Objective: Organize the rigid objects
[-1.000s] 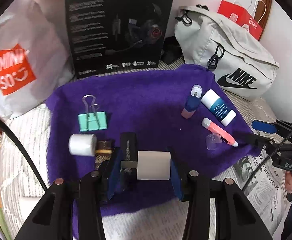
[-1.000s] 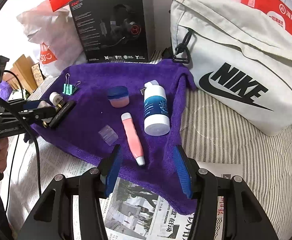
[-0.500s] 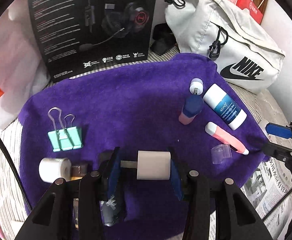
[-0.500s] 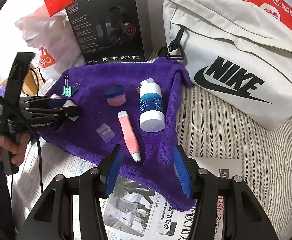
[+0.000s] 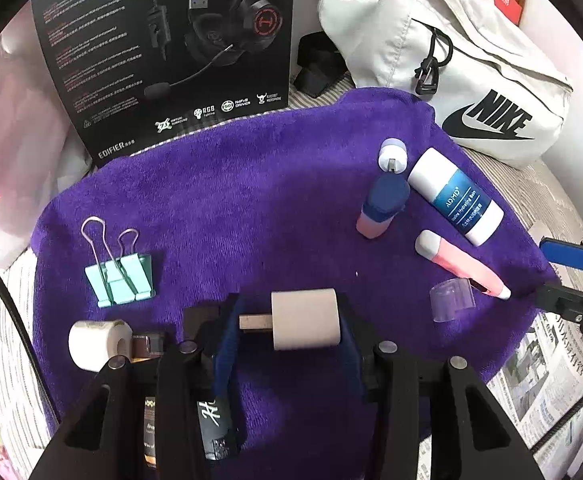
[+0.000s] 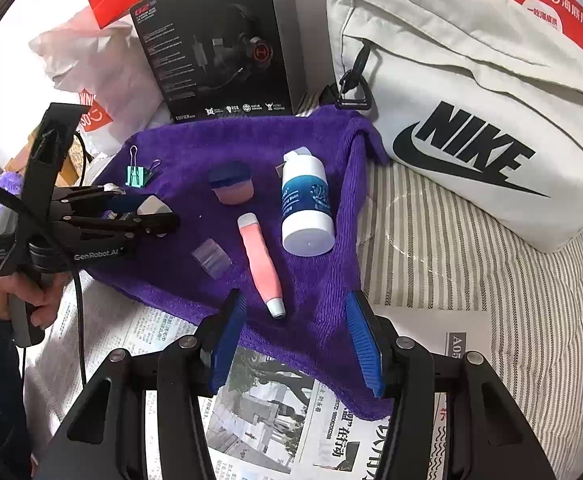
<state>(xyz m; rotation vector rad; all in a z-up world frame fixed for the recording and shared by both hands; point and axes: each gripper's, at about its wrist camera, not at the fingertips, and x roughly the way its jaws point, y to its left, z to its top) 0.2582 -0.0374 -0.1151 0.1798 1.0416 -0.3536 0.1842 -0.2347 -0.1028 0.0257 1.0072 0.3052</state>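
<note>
- Your left hand-held gripper (image 5: 291, 326) is clenched on a white cylinder with a short stub (image 5: 305, 325), its blue pads pressed against both ends, above the near part of the purple towel (image 5: 251, 200).
- Your right hand-held gripper (image 6: 295, 340) is released, jaws wide apart with nothing between them, hanging over the towel's near edge and the newspaper (image 6: 275, 420).
- To the left of the held piece, a second white cylinder (image 5: 95, 344) lies on the towel, touching a dark bottle-like item (image 5: 147, 346) that your gripper partly hides.
- A mint binder clip (image 5: 119, 276) sits beyond that one, its wire handles pointing away from you.
- On the right side of the towel, a white and blue tube (image 5: 455, 196) lies just beside a pink jar with a blue lid (image 5: 383, 206); a small white cap (image 5: 392, 155) sits beyond the jar.
- A pink pen-shaped item (image 5: 461, 264) lies nearer you, its tip close to a clear plastic cap (image 5: 451, 300).
- At the back stand a black headset box (image 5: 163, 52) and a white Nike bag (image 5: 451, 60), both off the towel.
- The towel lies on striped bedding (image 6: 451, 280).
</note>
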